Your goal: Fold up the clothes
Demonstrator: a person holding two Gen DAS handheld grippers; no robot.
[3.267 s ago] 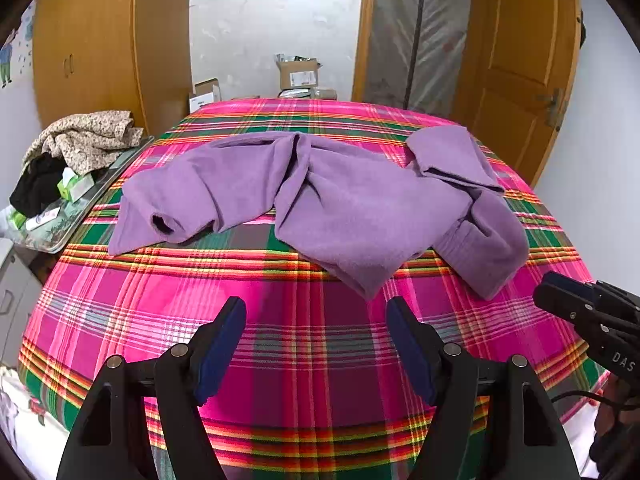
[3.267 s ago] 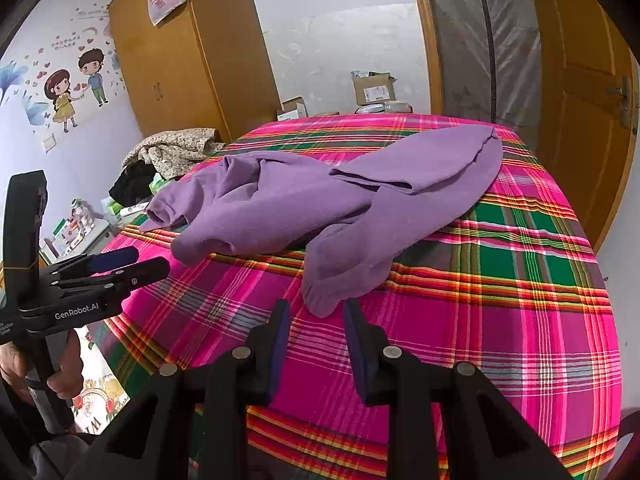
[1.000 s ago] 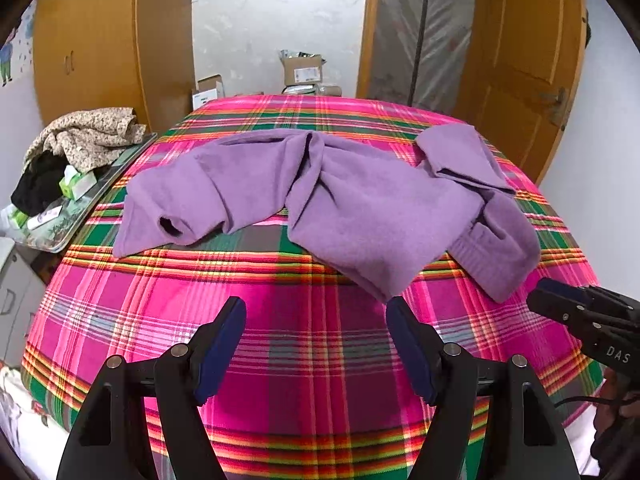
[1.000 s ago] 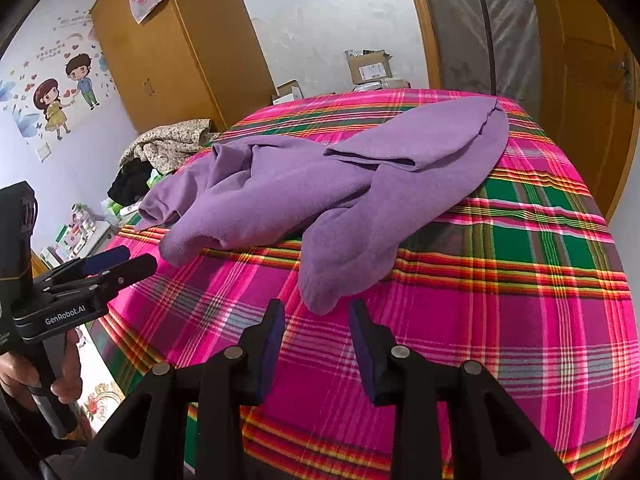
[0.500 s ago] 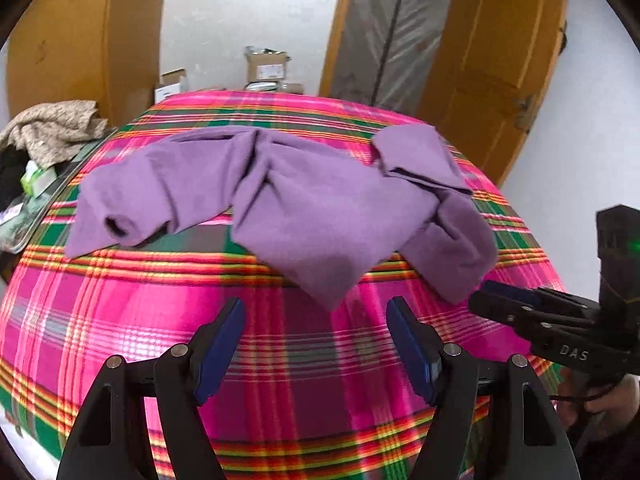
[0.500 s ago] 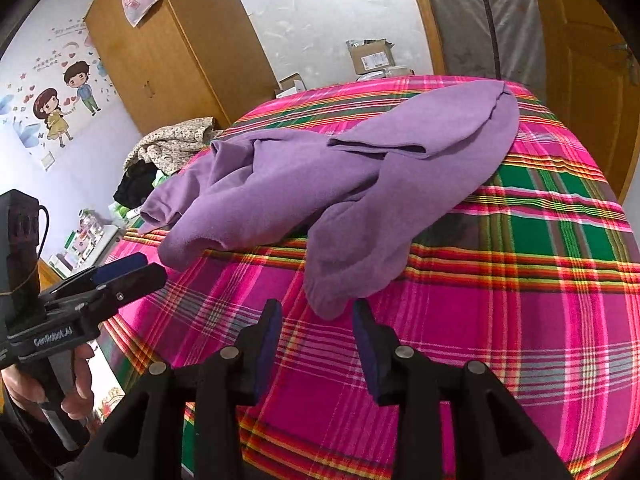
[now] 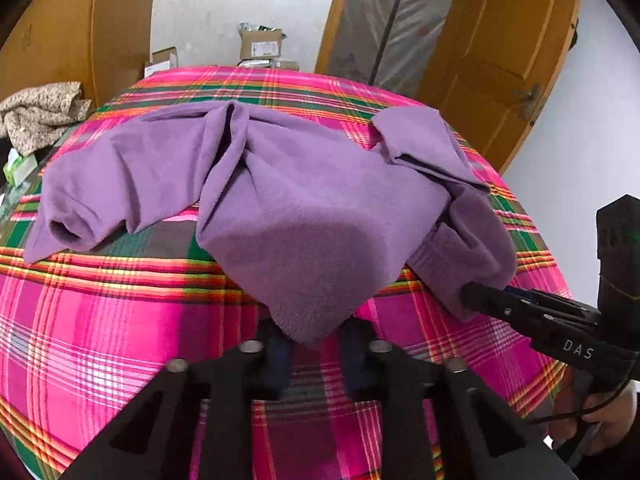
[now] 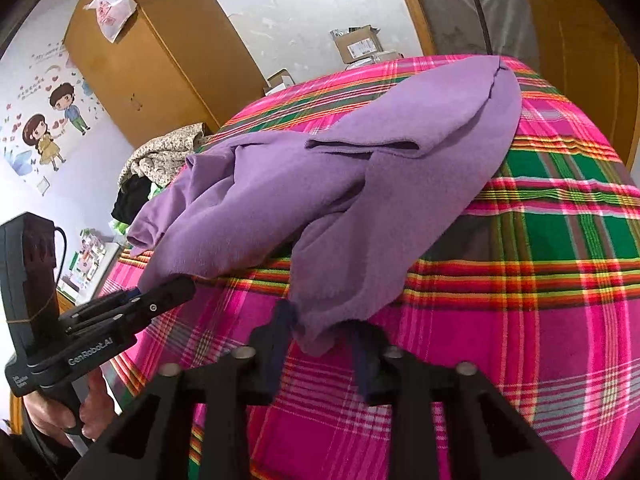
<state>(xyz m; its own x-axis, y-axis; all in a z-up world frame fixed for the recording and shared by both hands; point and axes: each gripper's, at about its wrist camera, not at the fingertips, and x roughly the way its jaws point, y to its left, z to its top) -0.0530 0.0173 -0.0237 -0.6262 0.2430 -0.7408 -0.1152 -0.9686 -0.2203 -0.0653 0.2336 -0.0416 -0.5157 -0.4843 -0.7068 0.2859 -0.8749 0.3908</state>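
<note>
A crumpled purple sweater (image 7: 304, 200) lies across the pink plaid bed (image 7: 100, 320). My left gripper (image 7: 310, 344) has its jaws partly closed around the sweater's near pointed corner, which hangs between the fingers. My right gripper (image 8: 320, 340) stands the same way around the tip of another near fold of the sweater (image 8: 360, 208). Each gripper also shows from the side in the other's view, the right one (image 7: 492, 304) and the left one (image 8: 160, 292), with tips at the sweater's edge. Whether either pinches the cloth is unclear.
A heap of other clothes (image 7: 40, 112) lies left of the bed. Wooden wardrobes (image 8: 160, 60) stand at the back left and a wooden door (image 7: 500, 52) at the back right. Cardboard boxes (image 7: 260, 44) sit beyond the bed's far end.
Both grippers have moved forward onto the sweater's near edge. The left jaws have narrowed from wide open around the corner. The right jaws now straddle a fold tip.
</note>
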